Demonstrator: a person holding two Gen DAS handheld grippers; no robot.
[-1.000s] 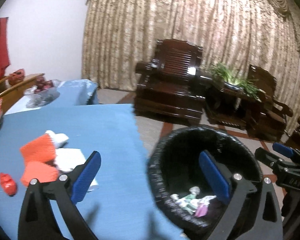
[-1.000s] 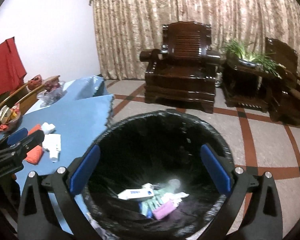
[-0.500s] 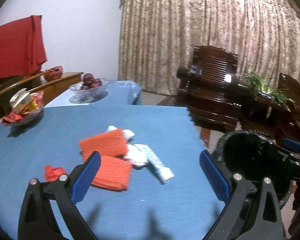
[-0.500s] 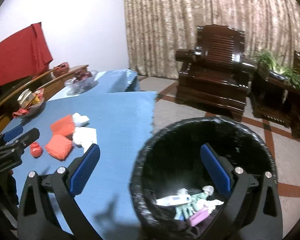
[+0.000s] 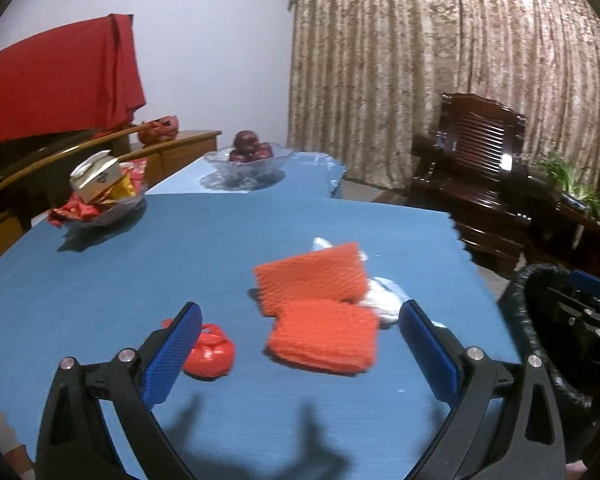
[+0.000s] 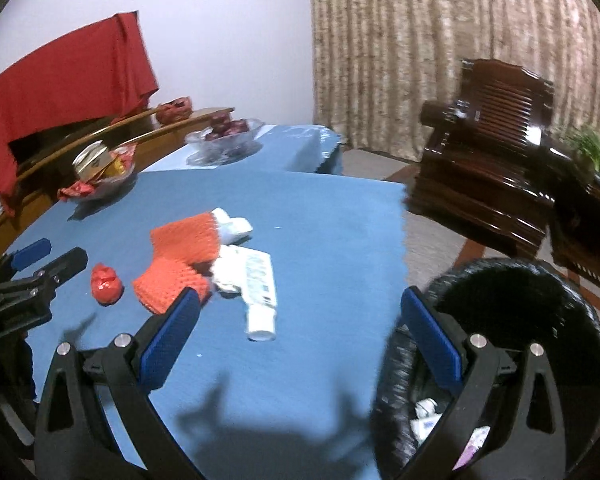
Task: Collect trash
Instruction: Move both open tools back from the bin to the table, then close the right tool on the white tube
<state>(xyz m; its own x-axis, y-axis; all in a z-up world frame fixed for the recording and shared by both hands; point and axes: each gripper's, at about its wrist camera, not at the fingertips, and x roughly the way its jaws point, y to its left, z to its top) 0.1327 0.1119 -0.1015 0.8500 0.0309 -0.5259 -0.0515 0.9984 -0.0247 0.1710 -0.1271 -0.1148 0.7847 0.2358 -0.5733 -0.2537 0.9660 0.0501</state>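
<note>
Our left tongs (image 5: 300,344) and right tongs (image 6: 300,328) gape, empty. Trash clusters mid-frame on the table (image 5: 140,264): foam nets (image 5: 324,334), tube (image 6: 260,280), red wrapper (image 5: 210,354). Grabbing the overlapping pile risks dragging neighbours off the edge, missing the bin (image 6: 540,292).

In the left wrist view the orange nets (image 5: 312,280) cover most of the white tube (image 5: 384,300) behind them, while the black bin (image 6: 512,320), blurred, is cut off at the right wrist view's lower edge.

Bare blue table (image 6: 332,216) around the central litter cluster (image 6: 204,260); black bin (image 6: 512,292) off its right edge.
</note>
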